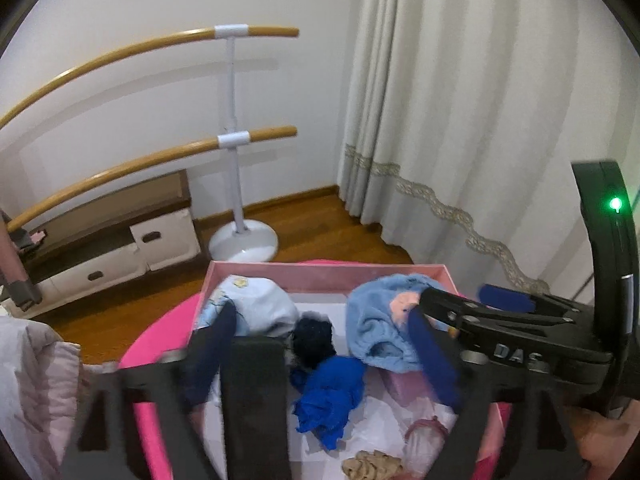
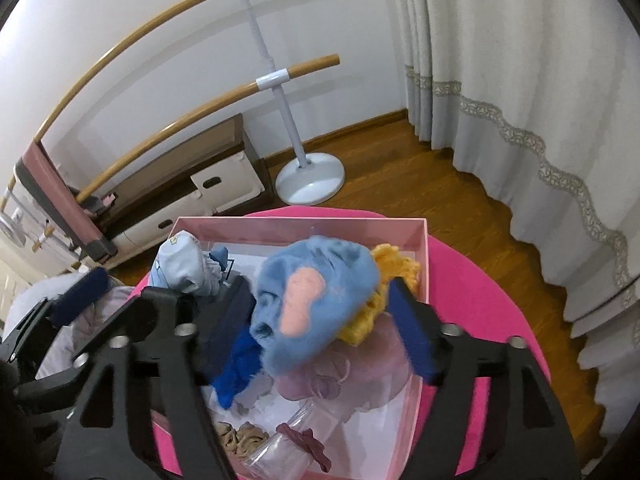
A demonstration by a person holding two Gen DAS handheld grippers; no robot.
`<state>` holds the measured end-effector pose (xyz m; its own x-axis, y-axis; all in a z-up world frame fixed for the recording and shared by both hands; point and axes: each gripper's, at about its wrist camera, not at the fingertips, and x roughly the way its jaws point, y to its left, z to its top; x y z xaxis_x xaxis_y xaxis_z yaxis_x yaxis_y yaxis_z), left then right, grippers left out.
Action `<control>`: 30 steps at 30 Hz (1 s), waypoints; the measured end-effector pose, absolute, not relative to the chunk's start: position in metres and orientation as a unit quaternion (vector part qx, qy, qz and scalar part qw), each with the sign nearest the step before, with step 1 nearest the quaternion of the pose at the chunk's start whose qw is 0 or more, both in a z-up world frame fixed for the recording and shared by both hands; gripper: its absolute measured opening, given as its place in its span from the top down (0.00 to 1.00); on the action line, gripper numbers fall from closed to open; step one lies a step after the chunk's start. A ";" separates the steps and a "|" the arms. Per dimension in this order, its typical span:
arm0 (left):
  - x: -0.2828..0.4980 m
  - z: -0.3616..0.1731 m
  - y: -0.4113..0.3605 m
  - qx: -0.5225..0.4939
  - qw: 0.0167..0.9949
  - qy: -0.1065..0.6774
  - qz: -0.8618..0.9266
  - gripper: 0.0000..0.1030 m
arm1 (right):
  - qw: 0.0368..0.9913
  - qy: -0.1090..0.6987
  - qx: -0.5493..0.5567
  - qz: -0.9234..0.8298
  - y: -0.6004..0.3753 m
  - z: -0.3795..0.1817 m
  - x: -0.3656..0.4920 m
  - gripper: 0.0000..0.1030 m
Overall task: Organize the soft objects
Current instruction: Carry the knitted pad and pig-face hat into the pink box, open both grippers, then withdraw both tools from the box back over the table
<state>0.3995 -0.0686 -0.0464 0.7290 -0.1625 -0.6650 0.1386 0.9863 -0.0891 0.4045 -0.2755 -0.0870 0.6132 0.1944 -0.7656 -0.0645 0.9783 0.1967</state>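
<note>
A pink box (image 2: pixel 423 256) on a bright pink table (image 2: pixel 480 292) holds soft things. A fluffy light-blue cloth with a peach patch (image 2: pixel 316 312) lies between the wide-open fingers of my right gripper (image 2: pixel 316 328), untouched by the pads as far as I can tell. In the left wrist view the same cloth (image 1: pixel 380 328) sits right of centre. My left gripper (image 1: pixel 320 356) is open over the box, above a royal-blue cloth (image 1: pixel 328 400) and a dark fuzzy item (image 1: pixel 314 336). A pale-blue printed garment (image 1: pixel 256 308) lies at the box's far left, a yellow fluffy item (image 2: pixel 396 276) at its far right.
A tan scrunchie (image 2: pixel 240 436), a maroon scrunchie (image 2: pixel 308 444) and a clear bag (image 2: pixel 280 456) lie at the box's near end. A ballet barre stand (image 2: pixel 310 176), low drawers (image 2: pixel 224 184), curtains (image 2: pixel 520 100) and wooden floor lie beyond. A pale jacket (image 1: pixel 36 380) lies at the left.
</note>
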 end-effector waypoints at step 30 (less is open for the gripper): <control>0.228 -0.022 -0.010 -0.014 0.956 0.292 -0.039 0.00 | 0.940 0.319 0.099 0.073 -0.272 -0.011 0.255 0.00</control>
<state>0.2282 -0.0095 -0.0225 0.8268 -0.0833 -0.5563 0.0667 0.9965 -0.0500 0.2546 -0.2719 -0.0112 0.7853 0.2006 -0.5857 -0.0738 0.9696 0.2331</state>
